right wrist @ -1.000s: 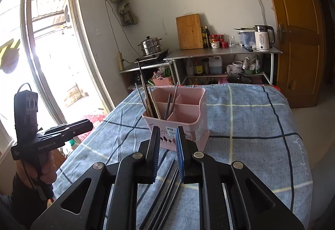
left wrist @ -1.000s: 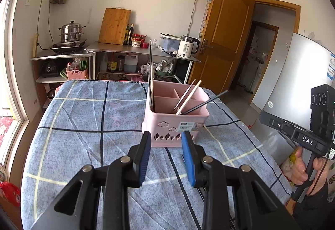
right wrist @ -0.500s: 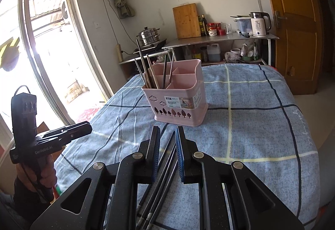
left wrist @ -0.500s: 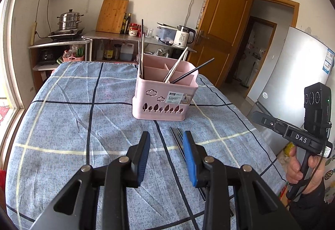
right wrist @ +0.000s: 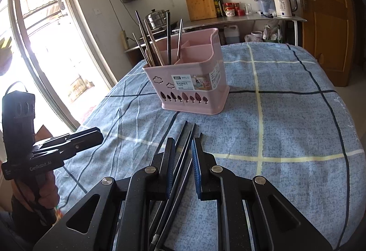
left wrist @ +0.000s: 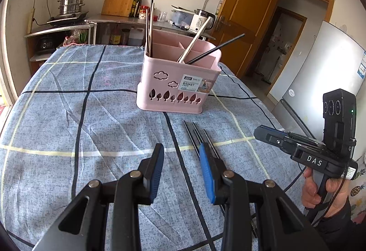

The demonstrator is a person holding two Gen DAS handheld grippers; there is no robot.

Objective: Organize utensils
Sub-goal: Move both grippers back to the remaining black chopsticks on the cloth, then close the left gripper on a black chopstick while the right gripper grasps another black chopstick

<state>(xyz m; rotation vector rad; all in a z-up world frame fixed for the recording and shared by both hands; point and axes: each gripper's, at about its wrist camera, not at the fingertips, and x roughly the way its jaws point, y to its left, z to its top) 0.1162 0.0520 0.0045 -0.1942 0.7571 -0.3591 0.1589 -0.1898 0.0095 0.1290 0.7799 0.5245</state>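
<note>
Blue checked cloth (left wrist: pixel 68 118) covers the table; on it lie dark chopsticks (right wrist: pixel 183 148), just before a pink basket (right wrist: pixel 194 86) holding more. Right gripper (right wrist: pixel 183 148) hangs narrowly parted above them, gripping nothing. Left gripper (left wrist: pixel 181 155) beside, parted, empty.

left: cloth (left wrist: pixel 75 127) bare | ahead: basket (left wrist: pixel 176 93), sticks (right wrist: pixel 180 157) | right: probably open

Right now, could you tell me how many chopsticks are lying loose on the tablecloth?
3, side by side before the pink basket: left chopstick, middle chopstick, right chopstick. The right gripper above them may hide more.
</note>
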